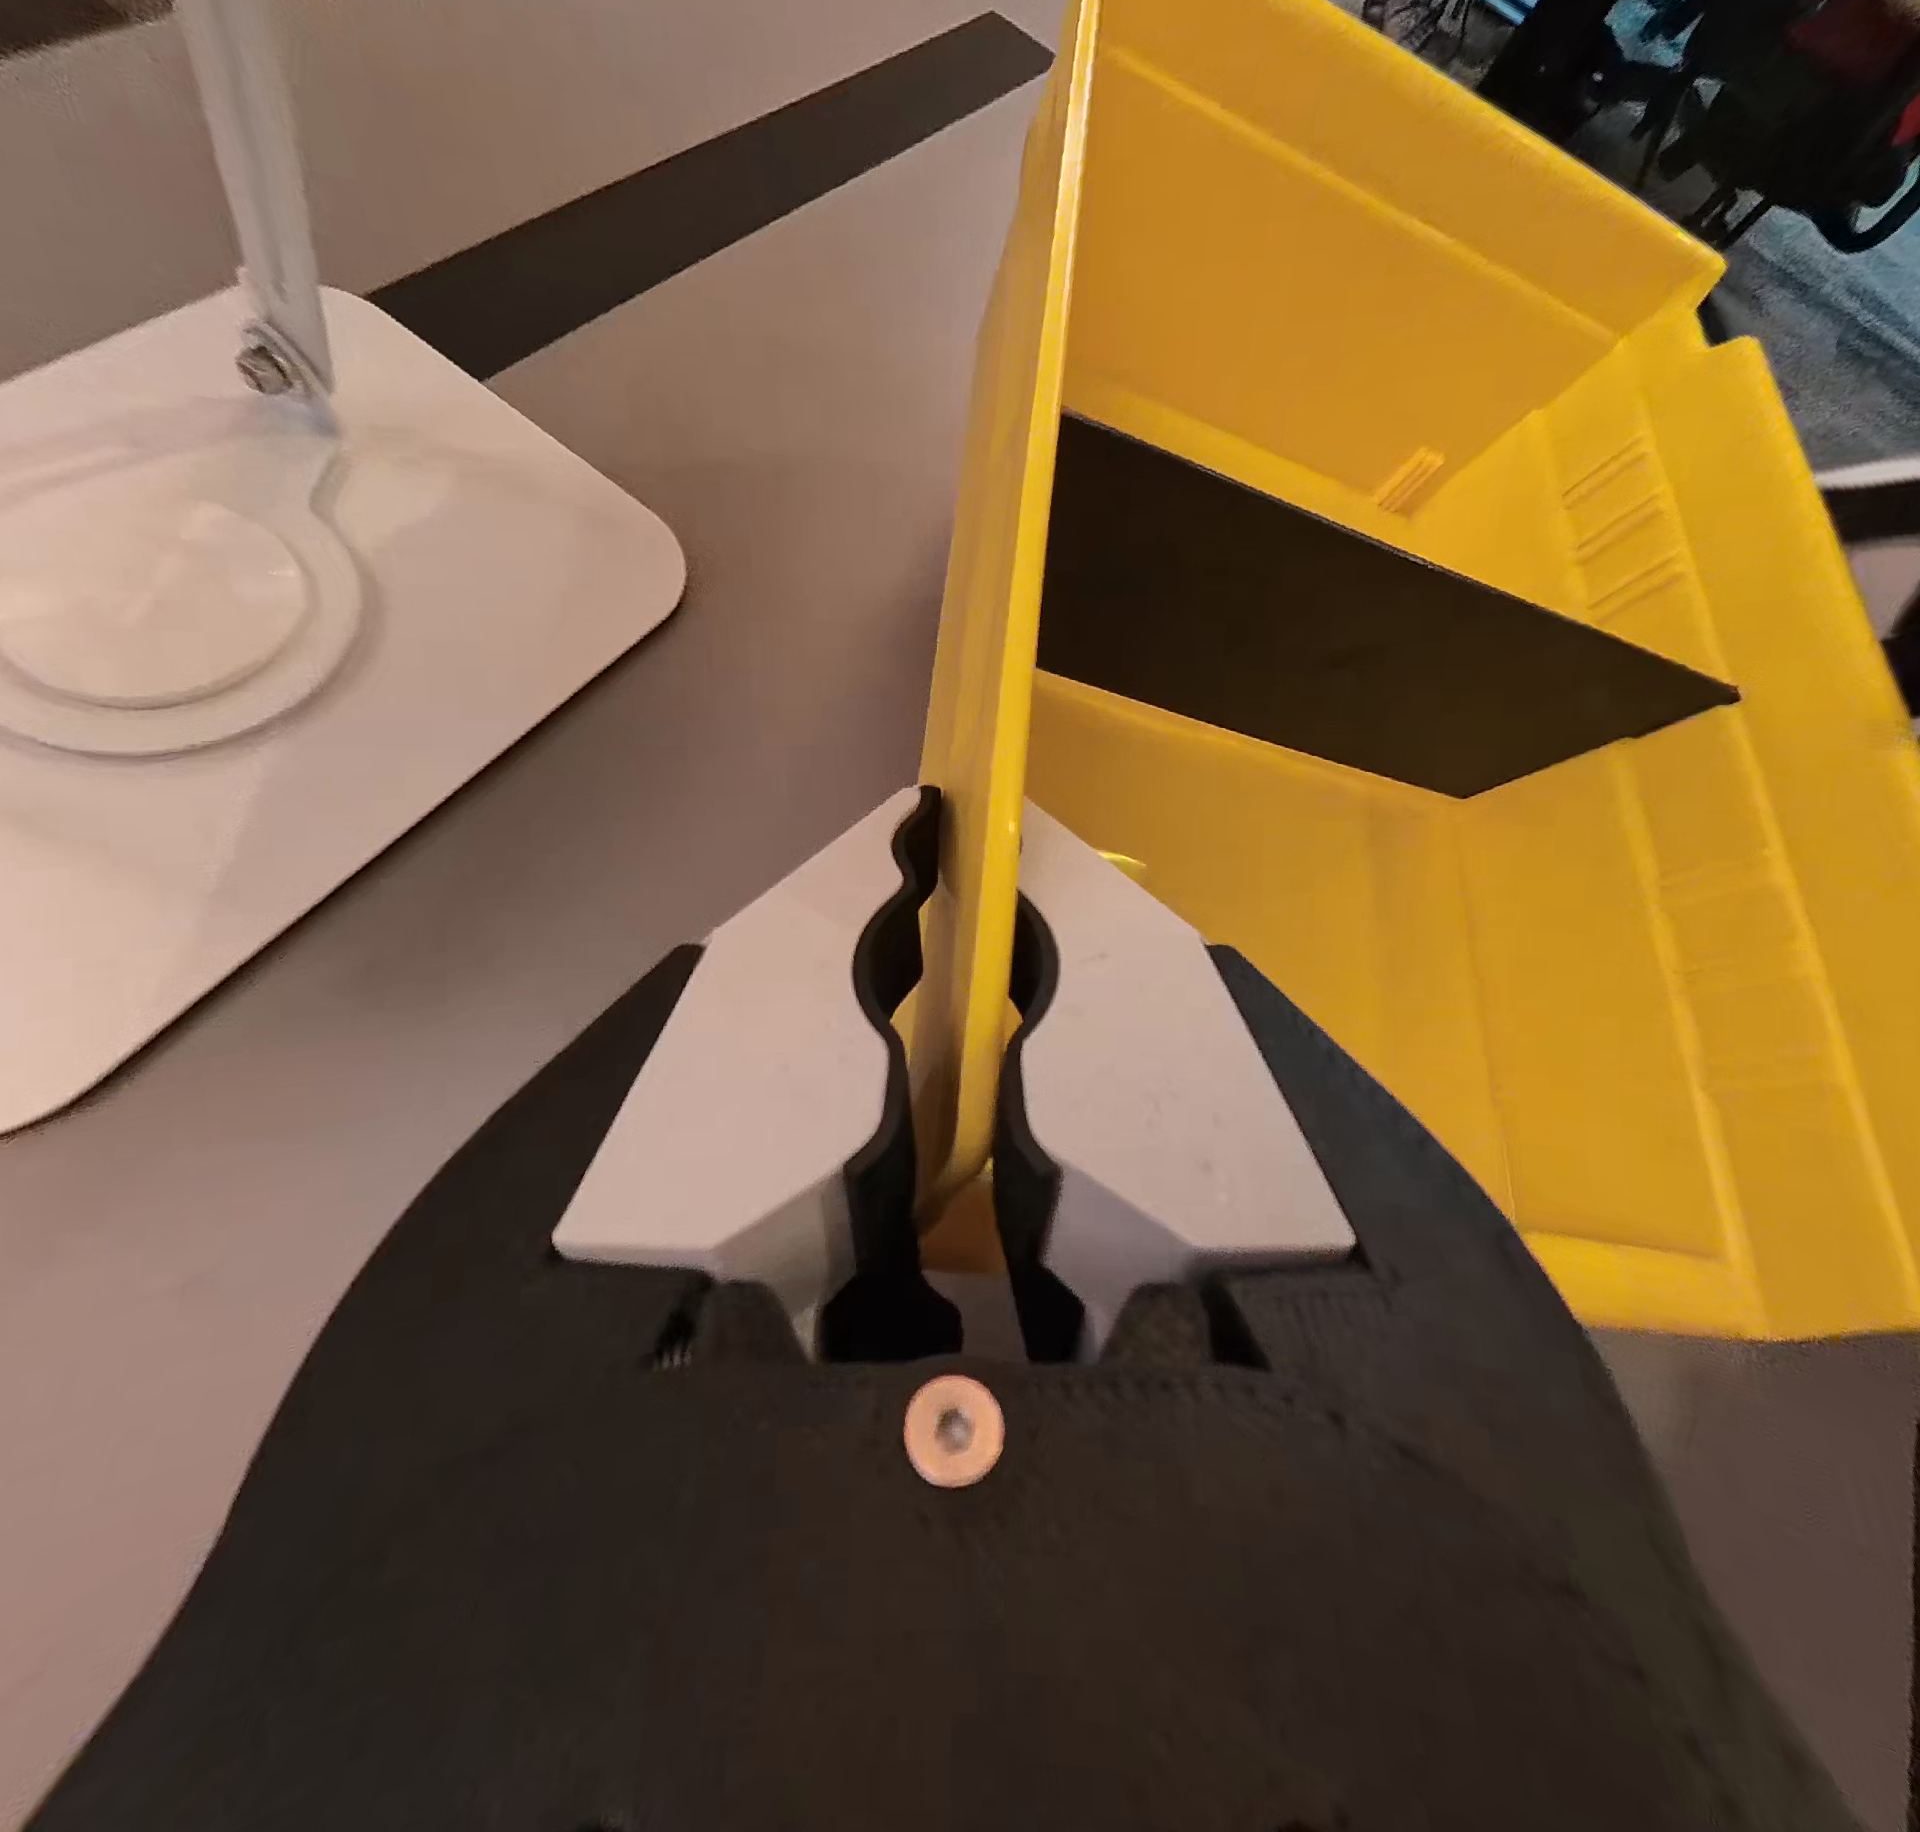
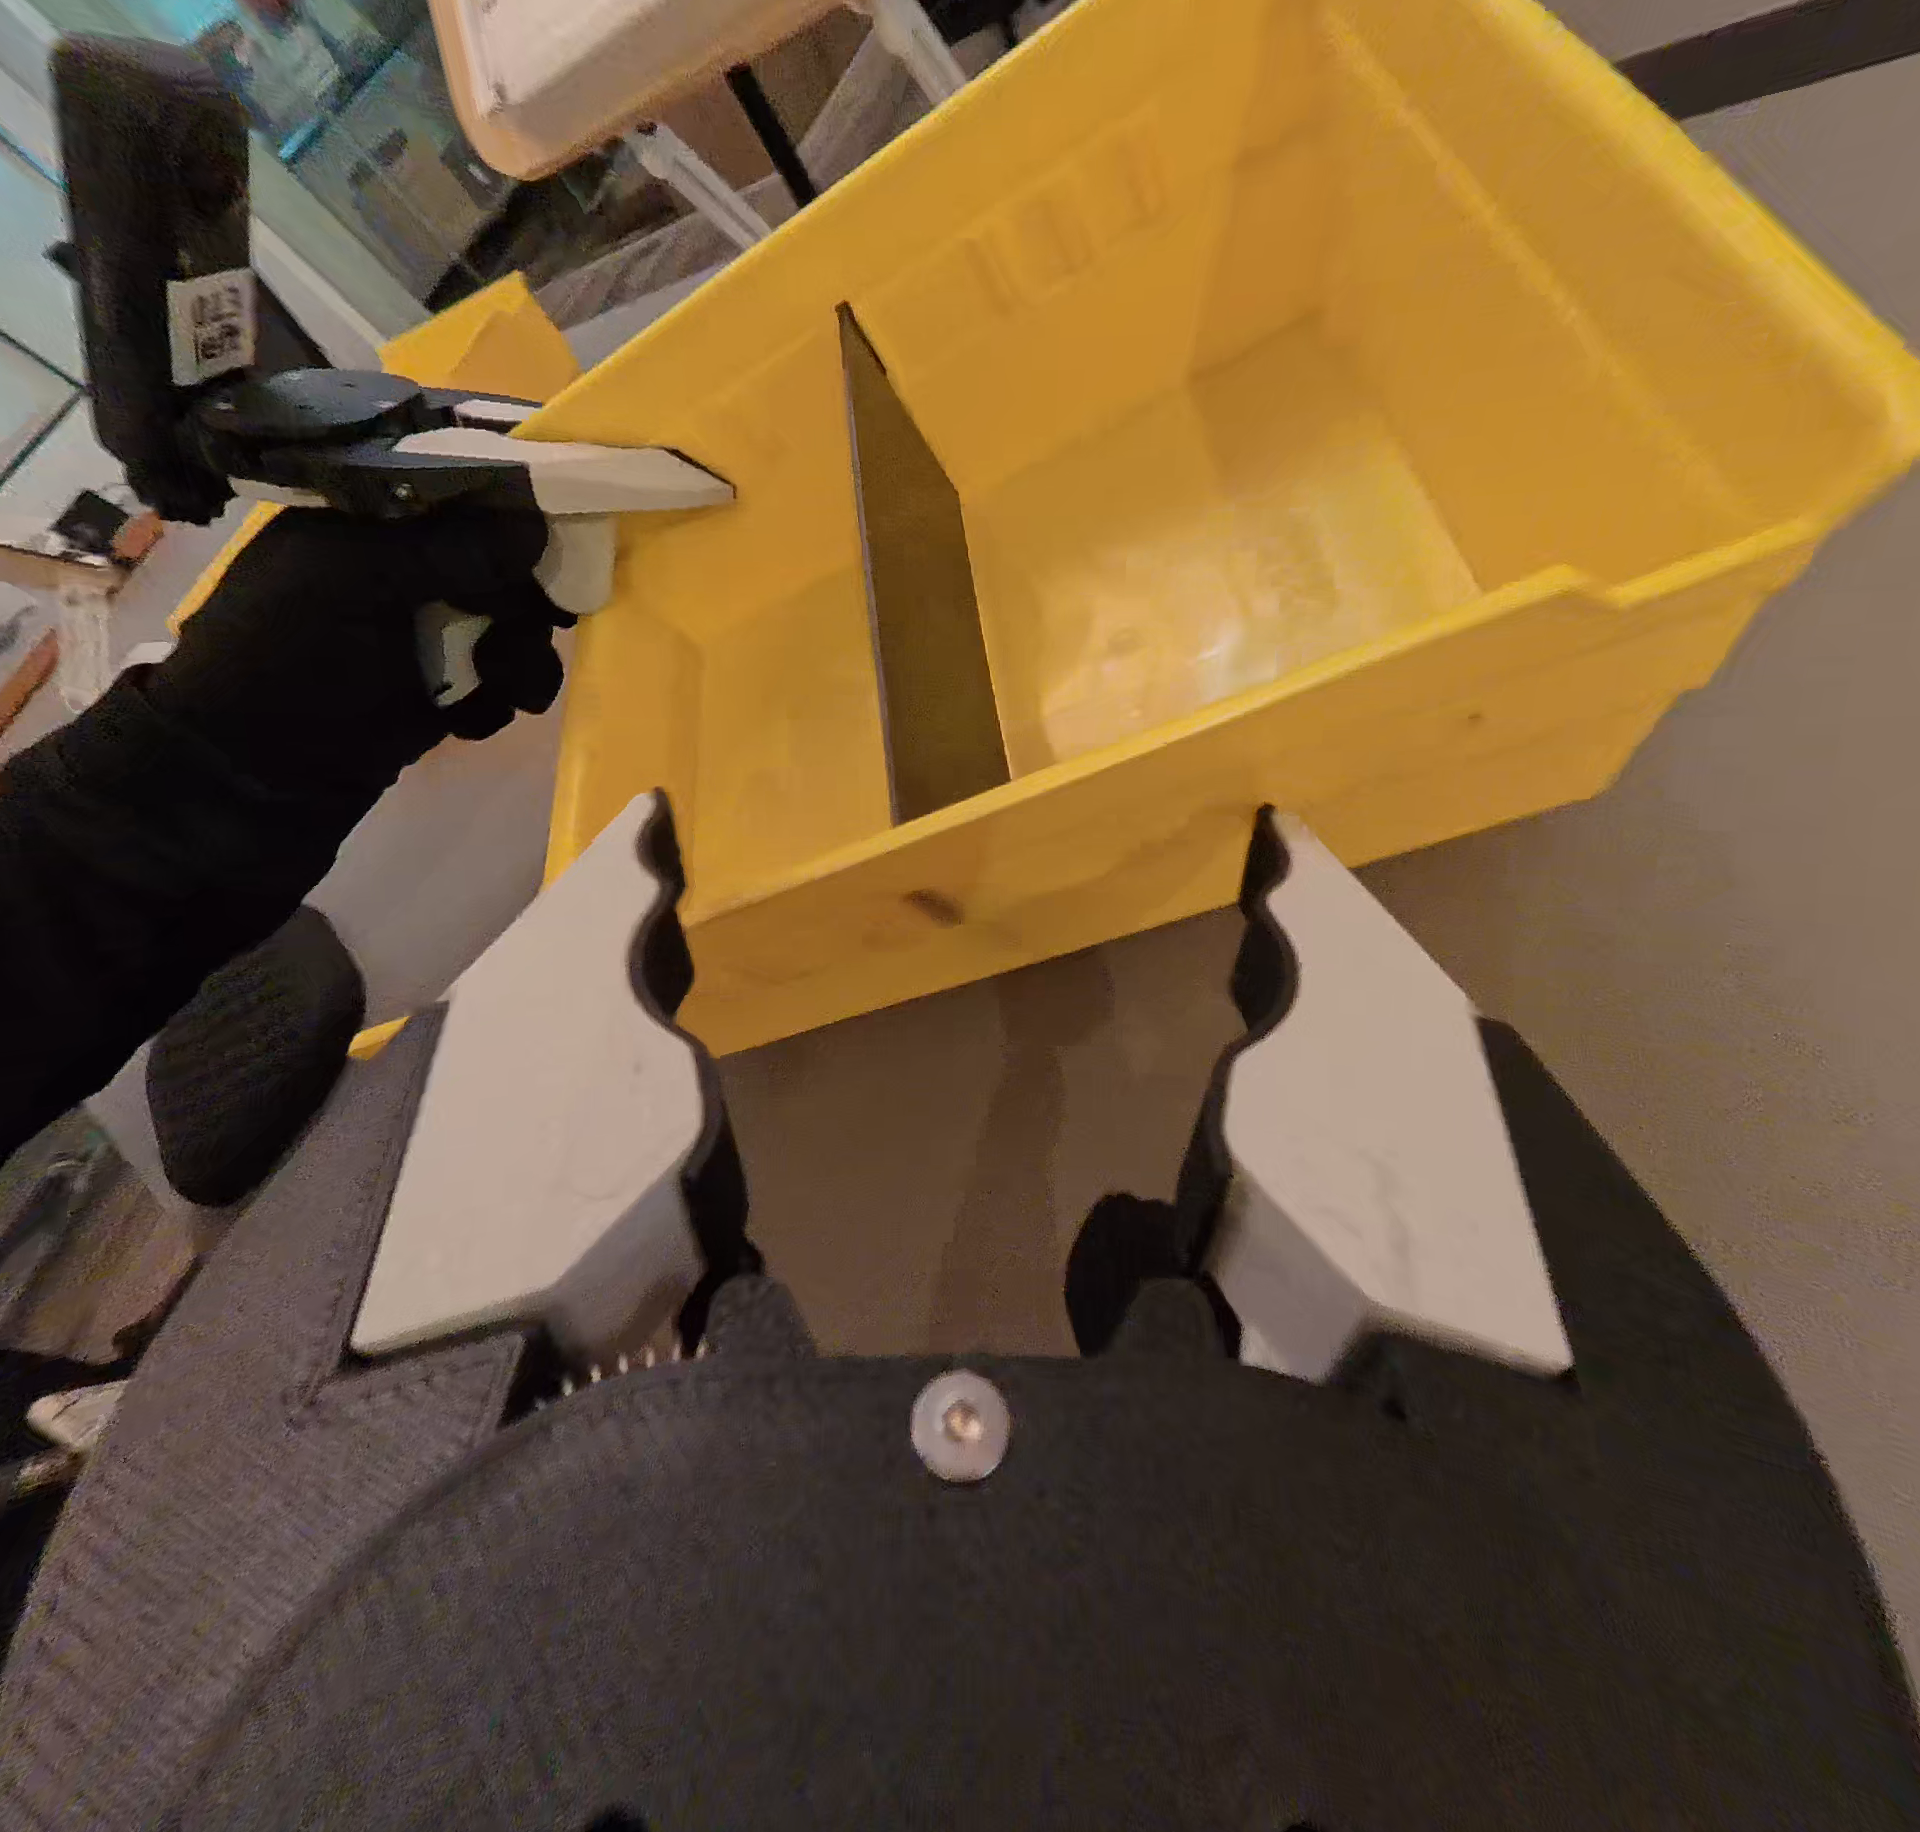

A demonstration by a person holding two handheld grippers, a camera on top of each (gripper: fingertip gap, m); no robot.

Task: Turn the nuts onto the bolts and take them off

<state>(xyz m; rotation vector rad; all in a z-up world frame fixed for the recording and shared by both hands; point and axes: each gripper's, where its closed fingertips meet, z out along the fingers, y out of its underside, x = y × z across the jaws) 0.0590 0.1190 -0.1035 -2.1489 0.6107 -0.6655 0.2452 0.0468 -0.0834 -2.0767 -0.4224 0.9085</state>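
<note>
Nuts and bolts: none show in either view, both bin compartments look bare | left wrist view: your left gripper (image 1: 961, 993) pinches the yellow bin (image 1: 1351, 556) by its thin side wall, bin tilted; stiff, light, slick plastic, so grip low on the rim | right wrist view: your right gripper (image 2: 961, 837) spread, holding nothing, just short of the bin's near wall; black divider (image 2: 920, 577) upright.
</note>
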